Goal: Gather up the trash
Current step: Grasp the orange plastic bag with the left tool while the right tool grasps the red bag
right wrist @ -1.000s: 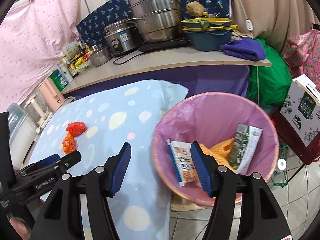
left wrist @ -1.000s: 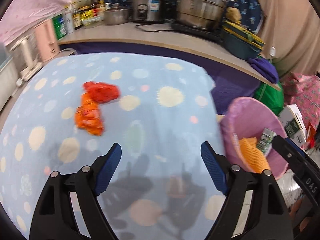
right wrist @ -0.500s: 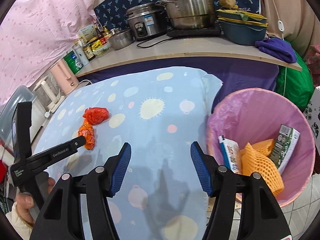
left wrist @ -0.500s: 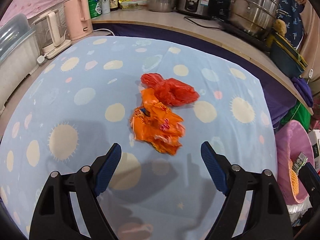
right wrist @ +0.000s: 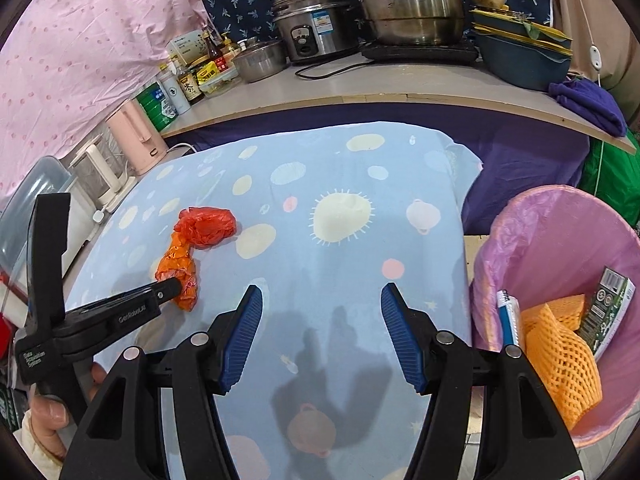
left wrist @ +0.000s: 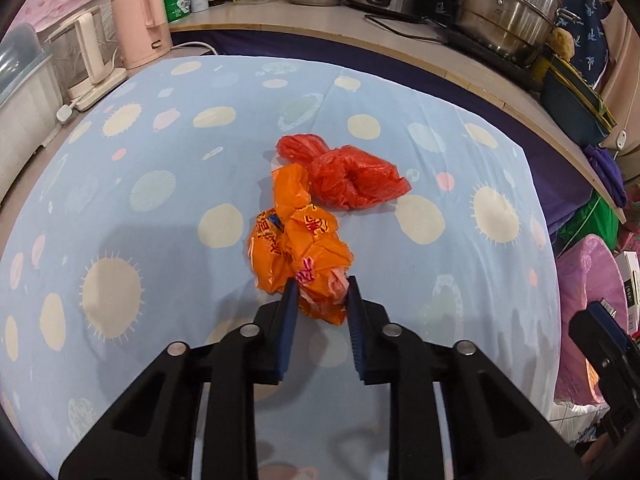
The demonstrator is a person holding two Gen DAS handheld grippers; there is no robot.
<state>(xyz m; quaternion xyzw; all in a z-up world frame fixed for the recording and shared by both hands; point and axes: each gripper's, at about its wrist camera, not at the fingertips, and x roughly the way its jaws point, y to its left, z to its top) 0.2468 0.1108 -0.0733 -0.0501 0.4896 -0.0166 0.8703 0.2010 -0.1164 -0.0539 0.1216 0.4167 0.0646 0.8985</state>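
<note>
A crumpled orange plastic bag [left wrist: 296,248] lies on the blue spotted tablecloth [left wrist: 160,200], touching a crumpled red plastic bag [left wrist: 352,180] just behind it. My left gripper [left wrist: 320,292] points down at the orange bag's near end; its jaws are closing, and the blue pads press on the plastic between them. The right wrist view shows the same grip at the orange bag [right wrist: 178,264], with the red bag [right wrist: 208,226] beyond. My right gripper [right wrist: 322,304] hovers open over bare cloth, nothing between its fingers. The pink-lined bin [right wrist: 520,220] stands to its right.
The bin holds an orange foam net [right wrist: 560,344] and some packets. Behind the table a counter [right wrist: 360,92] carries steel pots, a rice cooker, bottles and a pink kettle [left wrist: 140,20]. A person's hand [right wrist: 44,412] holds the left gripper at lower left.
My left gripper came in over the table to the orange bag and its jaws narrowed onto it. My right gripper swung left from above the bin to over the cloth, still open.
</note>
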